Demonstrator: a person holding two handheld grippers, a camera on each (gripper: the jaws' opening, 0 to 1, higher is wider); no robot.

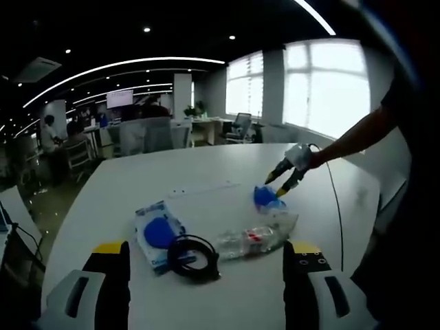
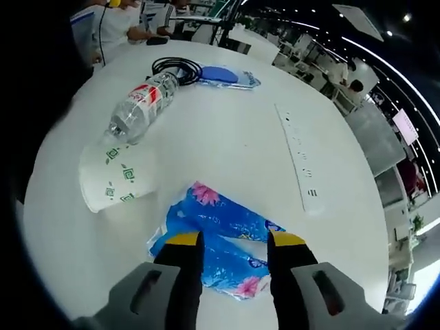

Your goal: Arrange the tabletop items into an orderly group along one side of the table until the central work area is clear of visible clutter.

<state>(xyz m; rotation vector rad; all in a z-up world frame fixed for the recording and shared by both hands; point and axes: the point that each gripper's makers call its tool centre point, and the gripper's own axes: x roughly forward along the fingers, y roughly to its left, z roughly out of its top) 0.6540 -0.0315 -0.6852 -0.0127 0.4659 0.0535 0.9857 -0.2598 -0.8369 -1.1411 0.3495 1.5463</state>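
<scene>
**Tidy-up under way on white office table**

Left gripper view: the left gripper [image 1: 206, 258], jaws set wide apart and holding nothing, hangs over the near edge of the white table [image 1: 137, 179]. Ahead lie a blue pouch [image 1: 157, 234], a coiled black cable [image 1: 194, 256] touching it, and a clear plastic bottle [image 1: 249, 240] on its side. Towards the right edge the right gripper [image 1: 283, 180] dips at a blue tissue pack [image 1: 267, 197]. A white power strip [image 1: 203, 188] lies further in.

Right gripper view: the right gripper [image 2: 234, 244], jaws apart, straddles the tissue pack [image 2: 216, 237] near the table's edge without clamping it. Just beside lies a paper cup [image 2: 113, 175] on its side, its base near the bottle [image 2: 143, 102]; cable [image 2: 175, 69] and pouch [image 2: 223, 75] sit beyond, the power strip [image 2: 299, 158] towards the far side.

The tissue pack looks light, soft and slippery in its film wrap; a pinch across its narrow middle seems best. The cup would crush easily.
</scene>
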